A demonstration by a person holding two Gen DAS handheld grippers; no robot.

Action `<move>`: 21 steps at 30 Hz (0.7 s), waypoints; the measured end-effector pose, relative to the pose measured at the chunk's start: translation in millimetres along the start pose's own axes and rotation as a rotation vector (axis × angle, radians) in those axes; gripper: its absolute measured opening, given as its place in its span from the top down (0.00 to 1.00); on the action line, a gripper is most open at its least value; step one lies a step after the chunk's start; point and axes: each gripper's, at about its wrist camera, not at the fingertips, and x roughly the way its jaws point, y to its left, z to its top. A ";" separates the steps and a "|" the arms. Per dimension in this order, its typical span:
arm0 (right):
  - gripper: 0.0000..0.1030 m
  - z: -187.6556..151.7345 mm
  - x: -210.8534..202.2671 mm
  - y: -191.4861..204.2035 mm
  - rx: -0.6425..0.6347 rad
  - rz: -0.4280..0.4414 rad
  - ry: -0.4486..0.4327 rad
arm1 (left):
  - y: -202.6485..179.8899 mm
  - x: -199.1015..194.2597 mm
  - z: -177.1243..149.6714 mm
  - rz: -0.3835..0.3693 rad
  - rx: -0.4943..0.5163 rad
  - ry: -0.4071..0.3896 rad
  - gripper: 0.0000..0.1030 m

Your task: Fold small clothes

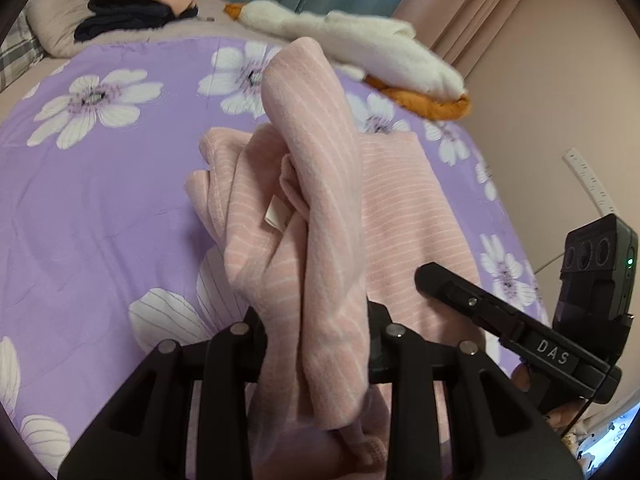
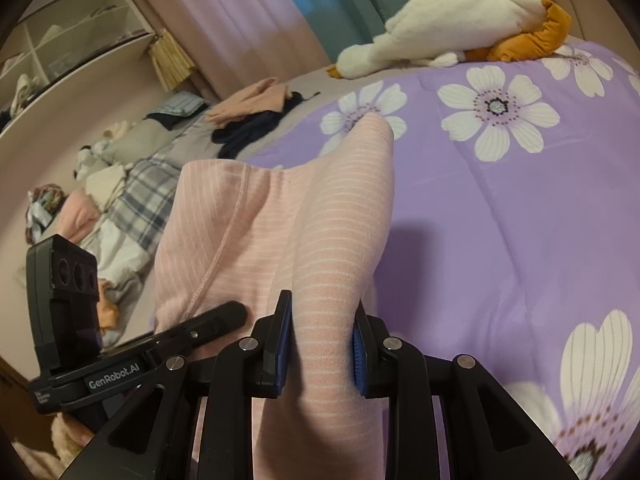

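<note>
A pink garment with thin white stripes (image 1: 392, 200) lies partly on the purple flowered bedspread (image 1: 100, 200). My left gripper (image 1: 316, 320) is shut on a bunched fold of it, and the cloth rises in a tall hump beyond the jaws, with a small white label showing. My right gripper (image 2: 322, 336) is shut on another fold of the same pink garment (image 2: 340, 248), held between its blue pads (image 2: 282, 344) and lifted off the bed. The other gripper's black finger and camera box show at each view's edge: the right gripper (image 1: 500, 312) and the left gripper (image 2: 168, 344).
A white plush goose with orange feet (image 1: 360, 44) lies at the bed's far side by the curtains. A pile of peach and dark navy clothes (image 1: 136, 4) sits near a pillow. Checked bedding and more clothes (image 2: 132, 200) lie by a white shelf unit (image 2: 60, 40).
</note>
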 end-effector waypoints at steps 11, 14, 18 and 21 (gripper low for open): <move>0.72 -21.5 48.9 -36.1 0.104 -0.114 0.130 | 17.9 51.5 -16.8 0.113 -0.017 0.118 0.64; 0.63 -23.0 44.8 -35.0 0.122 -0.144 0.134 | 15.2 48.2 -17.1 0.121 -0.011 0.122 0.55; 0.55 -19.4 31.0 -29.4 0.123 -0.193 0.106 | 6.7 28.4 -17.7 0.142 0.020 0.080 0.29; 0.35 -17.5 6.4 -18.1 0.103 -0.195 0.039 | -0.5 2.2 -18.0 0.159 0.048 0.016 0.10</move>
